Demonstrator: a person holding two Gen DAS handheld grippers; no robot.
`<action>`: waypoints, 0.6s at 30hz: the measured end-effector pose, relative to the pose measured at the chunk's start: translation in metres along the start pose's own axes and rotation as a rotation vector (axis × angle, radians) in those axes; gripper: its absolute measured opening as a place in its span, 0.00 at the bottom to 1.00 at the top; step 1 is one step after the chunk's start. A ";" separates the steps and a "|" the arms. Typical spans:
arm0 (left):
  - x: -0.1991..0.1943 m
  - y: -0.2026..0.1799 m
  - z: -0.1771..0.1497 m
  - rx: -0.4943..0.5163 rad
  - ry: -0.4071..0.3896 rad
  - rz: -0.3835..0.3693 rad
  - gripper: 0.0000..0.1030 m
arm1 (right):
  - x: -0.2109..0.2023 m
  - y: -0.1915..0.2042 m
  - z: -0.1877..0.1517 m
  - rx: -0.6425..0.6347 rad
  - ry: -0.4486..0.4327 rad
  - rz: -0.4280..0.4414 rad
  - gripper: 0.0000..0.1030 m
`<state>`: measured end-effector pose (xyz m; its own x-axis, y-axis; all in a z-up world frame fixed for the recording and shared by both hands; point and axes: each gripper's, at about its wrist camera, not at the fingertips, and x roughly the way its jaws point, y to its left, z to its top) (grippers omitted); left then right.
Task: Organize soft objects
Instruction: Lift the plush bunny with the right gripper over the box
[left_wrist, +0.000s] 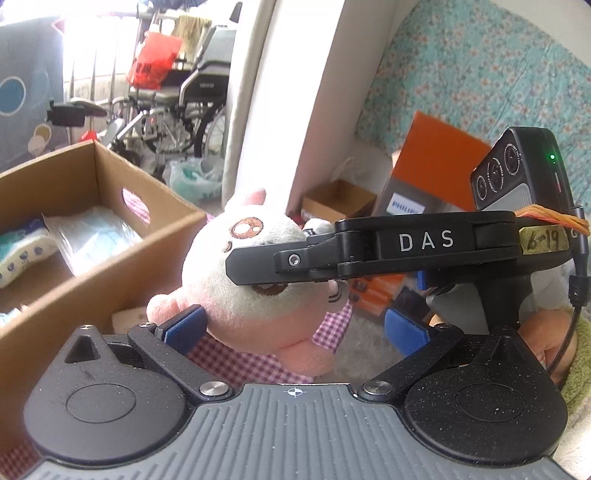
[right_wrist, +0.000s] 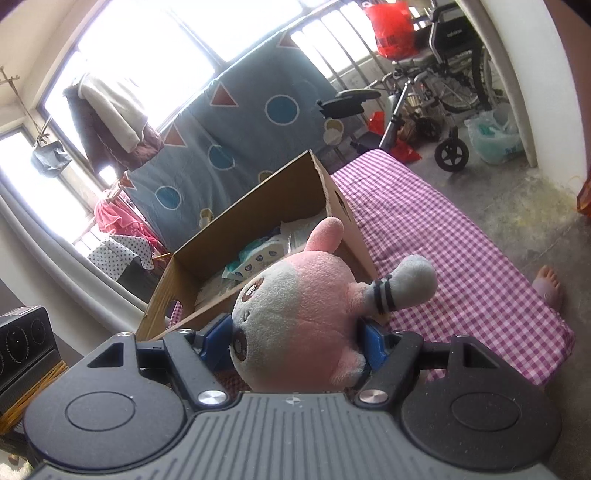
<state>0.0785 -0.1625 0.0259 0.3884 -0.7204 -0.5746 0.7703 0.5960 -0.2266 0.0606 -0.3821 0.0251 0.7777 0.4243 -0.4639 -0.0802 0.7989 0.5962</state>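
Right gripper (right_wrist: 295, 345) is clamped on the plush toy (right_wrist: 295, 310): both blue pads (right_wrist: 216, 345) press into its round pink-and-white body from either side, jaws standing fairly wide because the toy is fat. Toy is off the surface, face turned toward the camera, one pink ear up, grey limb with dark stripes sticking out to the right. From the left wrist view the same plush toy (left_wrist: 258, 280) sits ahead of the left gripper (left_wrist: 295, 330), with the right gripper's black finger (left_wrist: 369, 251) marked "DAS" crossing over its face. Left gripper is open: its left pad (left_wrist: 186, 326) sits right at the toy's pink underside, can't tell if it touches, and the right pad (left_wrist: 406, 330) is well clear, so no squeeze. Cardboard box (right_wrist: 258, 218) stands just behind and left of the toy on the surface, which carries a pink checked cloth (right_wrist: 461, 251). Box is open-topped, with hand cutouts in its walls, and holds soft packs (left_wrist: 92, 236) in clear wrap plus a printed pack (left_wrist: 22, 254). Background: wheelchair (right_wrist: 443, 74) with a red bag, grey patterned quilt (right_wrist: 240, 122) hung at the window, a bare foot (right_wrist: 546, 284) on the floor beyond the surface's right edge.
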 end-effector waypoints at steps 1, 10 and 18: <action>-0.006 0.001 0.001 0.001 -0.020 0.007 1.00 | -0.001 0.007 0.002 -0.020 -0.008 0.002 0.73; -0.059 0.042 0.021 -0.101 -0.157 0.102 1.00 | 0.026 0.083 0.037 -0.226 -0.027 0.117 0.72; -0.070 0.116 0.047 -0.265 -0.131 0.198 1.00 | 0.119 0.129 0.085 -0.266 0.147 0.221 0.70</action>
<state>0.1644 -0.0602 0.0767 0.5919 -0.6110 -0.5257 0.5227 0.7875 -0.3267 0.1953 -0.2646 0.1026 0.6270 0.6403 -0.4438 -0.4106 0.7557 0.5102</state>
